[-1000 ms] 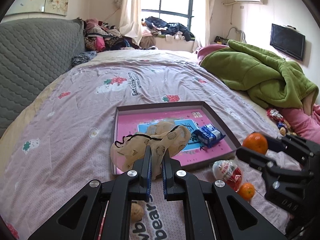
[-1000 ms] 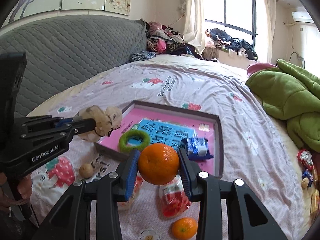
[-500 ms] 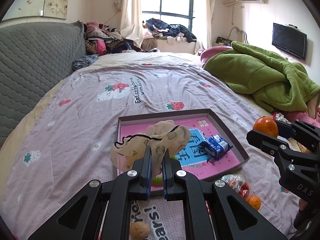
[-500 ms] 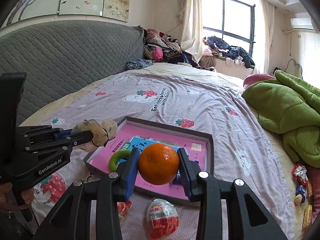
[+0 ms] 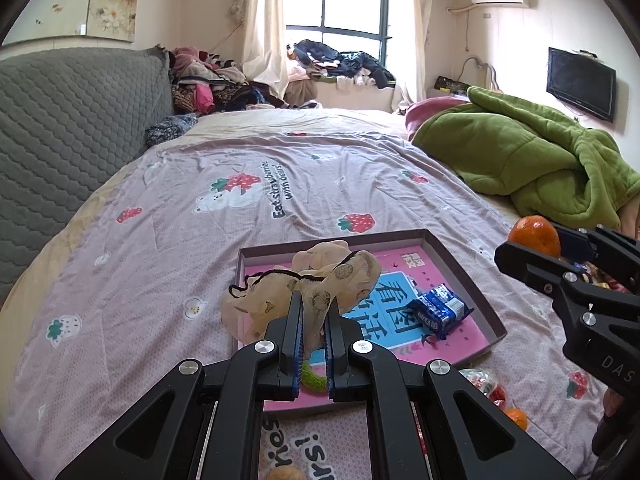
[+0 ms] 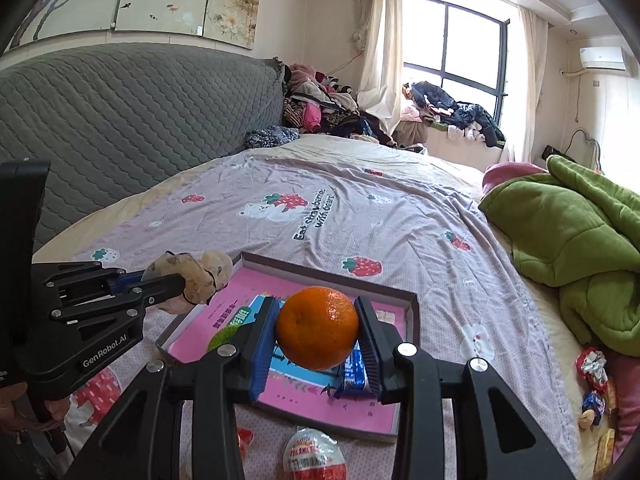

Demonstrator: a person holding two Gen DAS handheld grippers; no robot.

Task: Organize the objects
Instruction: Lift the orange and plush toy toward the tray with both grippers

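Observation:
My left gripper (image 5: 314,304) is shut on a beige drawstring cloth pouch (image 5: 320,280), held above the near left corner of a shallow pink-bottomed box (image 5: 464,268). My right gripper (image 6: 317,322) is shut on an orange (image 6: 317,332), hovering over the box's (image 6: 414,312) near side. The orange (image 5: 534,236) and the right gripper (image 5: 560,256) also show at the right edge of the left wrist view. The pouch (image 6: 192,276) in the left gripper (image 6: 176,278) shows at the left of the right wrist view. Inside the box lie a blue snack packet (image 5: 440,314) and a green ring (image 5: 314,378).
On the strawberry-print bedsheet (image 5: 240,216) in front of the box lie a red-and-white egg-shaped candy (image 6: 314,456), a small orange (image 5: 516,418) and a walnut (image 5: 286,474). A green blanket (image 5: 532,160) is heaped at the right, wrapped sweets (image 6: 594,368) beside it. A grey headboard (image 6: 120,120) runs along the left.
Both grippers have drawn back and risen a little with their loads; the box and the loose items now sit lower and nearer in both views. Neither grip has changed.

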